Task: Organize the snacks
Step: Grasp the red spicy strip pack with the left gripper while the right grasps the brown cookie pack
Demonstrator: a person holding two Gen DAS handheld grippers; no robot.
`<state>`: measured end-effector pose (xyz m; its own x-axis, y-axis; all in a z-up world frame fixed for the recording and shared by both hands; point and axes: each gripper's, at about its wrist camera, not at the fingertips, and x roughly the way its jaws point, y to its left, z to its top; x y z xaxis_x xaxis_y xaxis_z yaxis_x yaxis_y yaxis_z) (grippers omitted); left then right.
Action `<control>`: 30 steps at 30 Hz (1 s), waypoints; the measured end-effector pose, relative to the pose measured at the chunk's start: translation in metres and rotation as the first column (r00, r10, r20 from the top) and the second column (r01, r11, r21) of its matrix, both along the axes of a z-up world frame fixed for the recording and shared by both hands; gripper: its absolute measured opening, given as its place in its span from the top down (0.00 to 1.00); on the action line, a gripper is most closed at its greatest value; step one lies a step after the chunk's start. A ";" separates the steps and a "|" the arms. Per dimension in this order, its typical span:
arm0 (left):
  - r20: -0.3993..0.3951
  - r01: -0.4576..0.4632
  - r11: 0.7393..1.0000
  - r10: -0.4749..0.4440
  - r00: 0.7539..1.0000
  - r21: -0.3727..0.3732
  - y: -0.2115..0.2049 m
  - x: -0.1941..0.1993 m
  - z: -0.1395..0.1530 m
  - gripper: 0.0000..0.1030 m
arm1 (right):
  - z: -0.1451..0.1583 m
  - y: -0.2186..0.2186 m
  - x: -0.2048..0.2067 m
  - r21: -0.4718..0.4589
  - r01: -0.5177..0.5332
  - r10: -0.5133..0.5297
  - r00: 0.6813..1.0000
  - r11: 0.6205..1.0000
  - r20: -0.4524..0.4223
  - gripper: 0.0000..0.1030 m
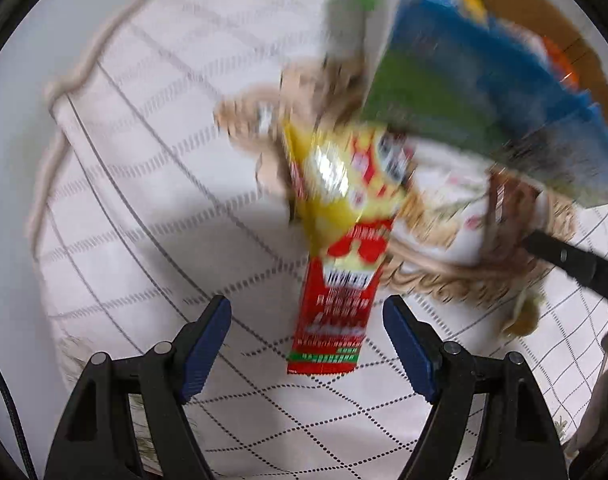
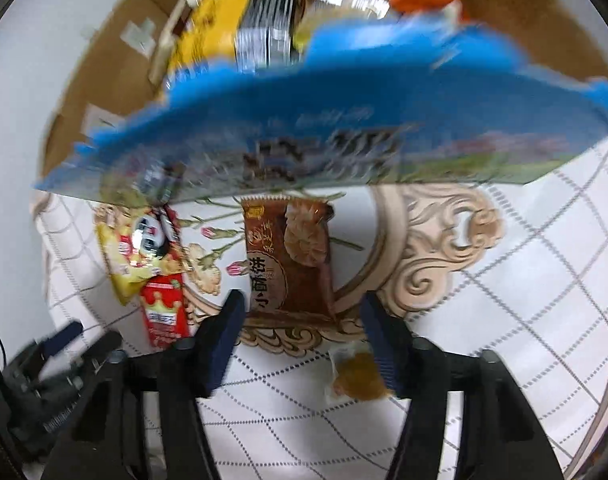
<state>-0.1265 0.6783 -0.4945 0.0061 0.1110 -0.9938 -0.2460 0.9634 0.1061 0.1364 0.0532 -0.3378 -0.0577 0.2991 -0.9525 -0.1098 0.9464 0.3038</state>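
Observation:
A red and yellow snack packet (image 1: pixel 337 248) lies on the patterned tablecloth, just ahead of my open left gripper (image 1: pixel 305 340); it also shows in the right wrist view (image 2: pixel 152 268). A brown pastry packet (image 2: pixel 290 256) lies flat ahead of my open right gripper (image 2: pixel 302 344). A small yellow wrapped snack (image 2: pixel 357 376) lies by the right finger. A large blue and green bag (image 2: pixel 304 120) is blurred in mid-air above the table, over a cardboard box (image 2: pixel 104 64) that holds several snacks. The bag also shows in the left wrist view (image 1: pixel 483 84).
The tablecloth (image 1: pixel 144 200) has a grid pattern and a beige ornate medallion (image 2: pixel 443 248) in the middle. The table edge runs along the left. The other gripper's black finger (image 1: pixel 571 260) enters from the right; my left gripper shows at the lower left in the right wrist view (image 2: pixel 56 364).

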 end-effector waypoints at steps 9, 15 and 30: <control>-0.081 0.003 0.998 -0.007 0.997 -0.057 -0.004 0.007 -0.059 0.26 | -0.043 0.034 0.004 -0.099 -0.051 0.047 0.998 0.994 -0.039 0.34; -0.032 0.015 0.997 -0.017 0.999 -0.082 -0.015 0.009 -0.056 0.54 | -0.044 0.050 -0.021 -0.092 -0.150 0.141 0.986 0.984 -0.090 0.43; -0.101 -0.024 0.983 0.005 0.995 -0.182 -0.029 -0.019 -0.088 0.47 | -0.069 0.063 -0.072 -0.043 -0.208 0.192 0.951 0.977 -0.241 0.41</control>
<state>-0.1452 0.6495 -0.5827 -0.0942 -0.0732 -0.9929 -0.2571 0.9652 -0.0468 0.0640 0.1159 -0.4066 -0.3334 0.1943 -0.9225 -0.2321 0.9315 0.2801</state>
